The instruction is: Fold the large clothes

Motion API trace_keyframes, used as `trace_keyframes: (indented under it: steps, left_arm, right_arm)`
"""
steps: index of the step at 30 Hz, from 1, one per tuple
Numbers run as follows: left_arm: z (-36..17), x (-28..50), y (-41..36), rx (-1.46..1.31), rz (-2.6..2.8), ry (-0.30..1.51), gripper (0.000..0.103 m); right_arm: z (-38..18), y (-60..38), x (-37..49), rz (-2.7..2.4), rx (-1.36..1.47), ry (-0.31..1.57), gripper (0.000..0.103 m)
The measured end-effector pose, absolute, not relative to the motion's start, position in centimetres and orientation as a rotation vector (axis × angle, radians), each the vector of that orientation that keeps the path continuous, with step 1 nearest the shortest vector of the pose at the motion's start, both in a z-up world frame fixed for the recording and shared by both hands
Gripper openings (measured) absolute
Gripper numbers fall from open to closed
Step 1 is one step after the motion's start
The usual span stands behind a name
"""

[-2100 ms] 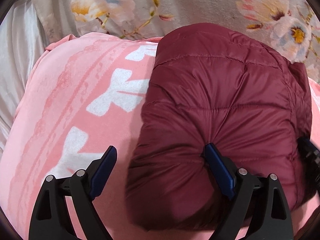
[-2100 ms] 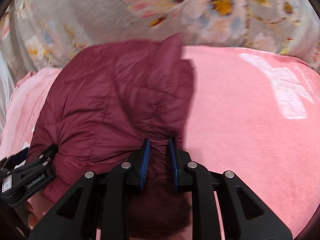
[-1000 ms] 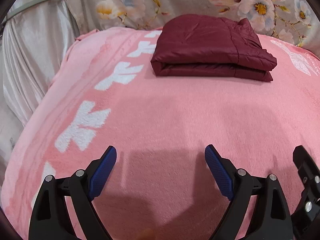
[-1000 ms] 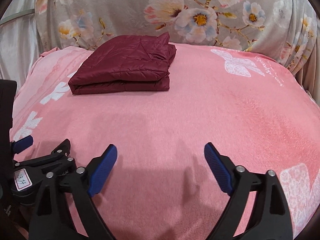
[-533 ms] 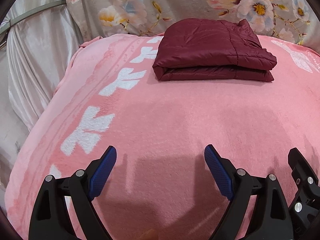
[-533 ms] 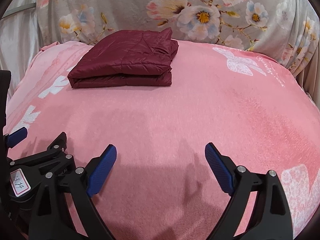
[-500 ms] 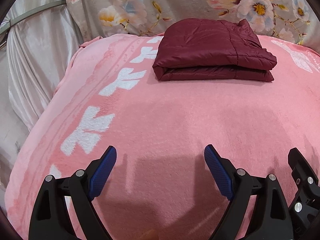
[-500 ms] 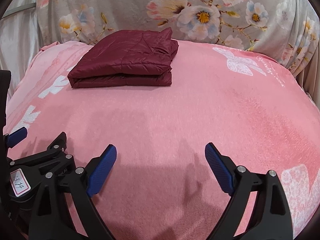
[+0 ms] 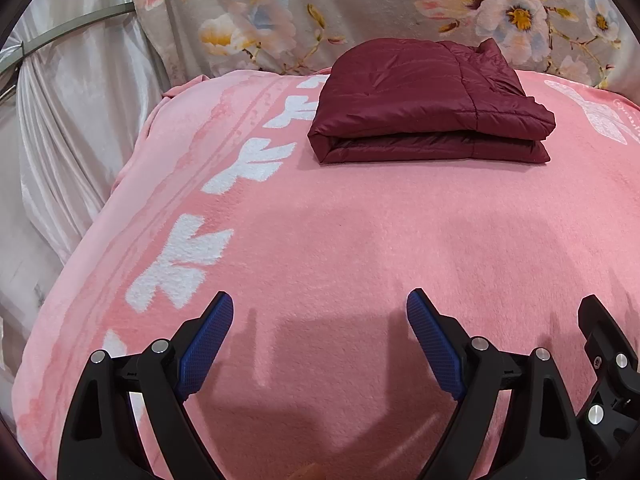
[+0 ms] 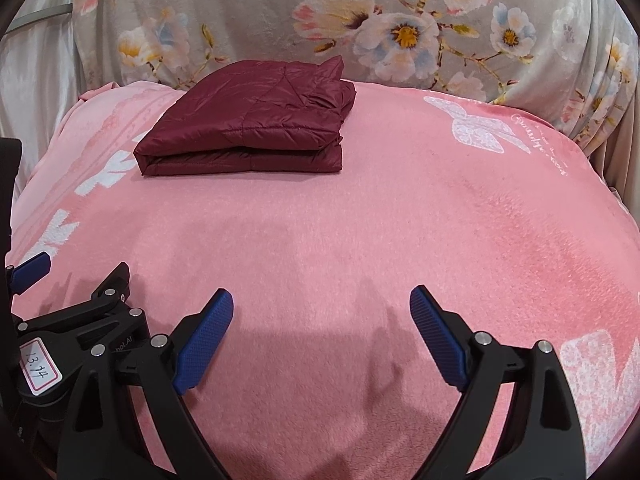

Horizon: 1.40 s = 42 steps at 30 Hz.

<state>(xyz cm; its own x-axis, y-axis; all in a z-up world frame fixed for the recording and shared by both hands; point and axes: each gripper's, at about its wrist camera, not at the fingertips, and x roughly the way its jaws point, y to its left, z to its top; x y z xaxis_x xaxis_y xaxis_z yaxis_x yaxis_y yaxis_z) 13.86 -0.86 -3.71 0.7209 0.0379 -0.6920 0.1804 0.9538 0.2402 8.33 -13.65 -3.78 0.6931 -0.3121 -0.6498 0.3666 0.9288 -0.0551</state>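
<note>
A maroon quilted jacket [image 9: 428, 104] lies folded into a flat rectangle at the far side of the pink blanket [image 9: 340, 240]; the right wrist view has the jacket [image 10: 252, 128] at its upper left. My left gripper [image 9: 320, 312] hangs open over bare blanket near the front, well short of the jacket, nothing between its blue pads. My right gripper [image 10: 322, 308] is open too, empty, over the blanket's near part. The left gripper's body [image 10: 68, 320] shows at the lower left of the right wrist view.
A grey floral fabric [image 10: 360, 28] rises behind the blanket. Pale satin drapery [image 9: 68, 112] hangs at the left. White bow prints [image 9: 180, 260] run along the blanket's left border, and a white butterfly print [image 10: 476, 124] lies at the right.
Two seconds ago both grippers were at the jacket, the right one shut on it. Both have since drawn back, open and empty. In the last second the views barely shift.
</note>
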Motion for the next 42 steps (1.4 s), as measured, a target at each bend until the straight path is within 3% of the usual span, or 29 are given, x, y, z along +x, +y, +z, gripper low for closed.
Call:
trace_keyframes:
  steps: [42]
  left_arm:
    - [-3.58, 13.69, -0.78, 0.297, -0.077, 0.76, 0.082]
  right_arm:
    - [-3.64, -13.64, 8.2, -0.377, 0.067, 0.707, 0.087]
